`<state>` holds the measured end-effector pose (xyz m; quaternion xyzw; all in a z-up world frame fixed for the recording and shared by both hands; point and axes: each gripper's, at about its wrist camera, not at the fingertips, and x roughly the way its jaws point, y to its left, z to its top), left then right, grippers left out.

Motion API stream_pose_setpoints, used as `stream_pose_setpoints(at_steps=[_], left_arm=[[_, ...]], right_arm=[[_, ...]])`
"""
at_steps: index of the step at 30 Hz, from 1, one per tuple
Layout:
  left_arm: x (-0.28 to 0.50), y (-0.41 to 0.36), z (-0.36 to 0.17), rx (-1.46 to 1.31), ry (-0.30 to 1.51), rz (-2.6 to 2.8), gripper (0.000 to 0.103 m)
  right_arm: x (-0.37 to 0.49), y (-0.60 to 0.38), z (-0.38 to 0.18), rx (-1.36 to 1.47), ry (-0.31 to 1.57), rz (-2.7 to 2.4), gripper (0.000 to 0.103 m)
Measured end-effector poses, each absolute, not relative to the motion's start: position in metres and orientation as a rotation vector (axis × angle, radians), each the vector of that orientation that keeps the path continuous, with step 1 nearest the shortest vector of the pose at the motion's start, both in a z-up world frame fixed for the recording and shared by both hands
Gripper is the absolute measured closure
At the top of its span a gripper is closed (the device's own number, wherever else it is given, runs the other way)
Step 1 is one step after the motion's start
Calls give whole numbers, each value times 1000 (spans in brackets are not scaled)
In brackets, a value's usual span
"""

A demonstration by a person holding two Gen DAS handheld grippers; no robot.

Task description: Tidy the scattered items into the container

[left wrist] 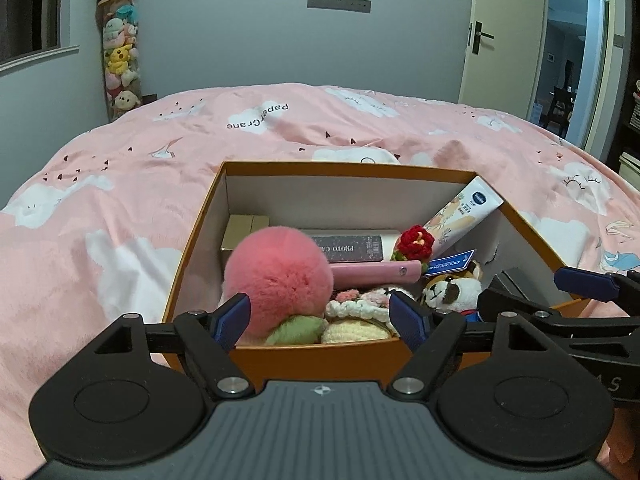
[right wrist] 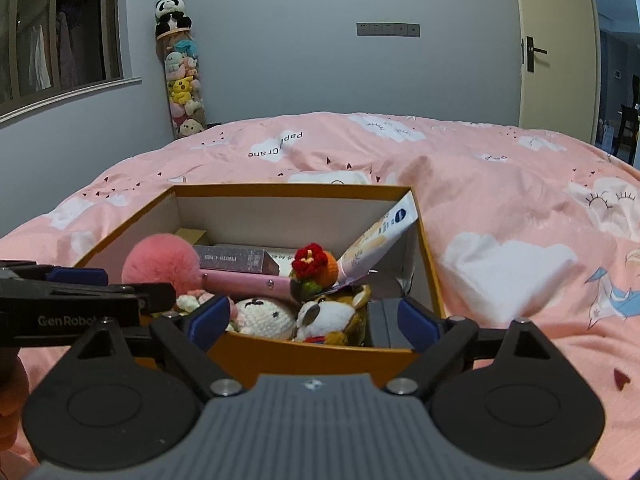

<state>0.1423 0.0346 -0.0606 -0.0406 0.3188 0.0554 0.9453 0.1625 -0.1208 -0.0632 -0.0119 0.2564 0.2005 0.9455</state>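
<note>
An orange box (left wrist: pixel 192 240) with white inner walls sits on the pink bedspread, packed with items. Inside are a pink pompom (left wrist: pixel 278 276), a dark photo-card box (left wrist: pixel 348 248), a red crochet flower (left wrist: pixel 416 242), a lotion tube (left wrist: pixel 460 216), a pink stick (left wrist: pixel 376 274) and a small plush dog (left wrist: pixel 452 294). My left gripper (left wrist: pixel 318 320) hangs open at the box's near wall, nothing between its pads. My right gripper (right wrist: pixel 312 320) is open too, over the near right corner of the orange box (right wrist: pixel 428 256), above the plush dog (right wrist: pixel 328 314) and a dark grey case (right wrist: pixel 384 322).
The pink cloud-print bedspread (left wrist: pixel 120 200) spreads all round the box. A tall clear tube of plush toys (left wrist: pixel 120 60) stands in the far left corner. An open door (left wrist: pixel 504 40) is at the far right. My left gripper's finger (right wrist: pixel 76 276) reaches in beside the right one.
</note>
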Motion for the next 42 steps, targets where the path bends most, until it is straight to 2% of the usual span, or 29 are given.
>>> stream_pose_setpoints(at_steps=[6, 42], left_arm=[[143, 34, -66, -81, 651, 134, 9], [143, 33, -74, -77, 652, 157, 9]], right_arm=[[164, -121, -71, -16, 515, 411, 8], [165, -120, -81, -27, 498, 402, 3]])
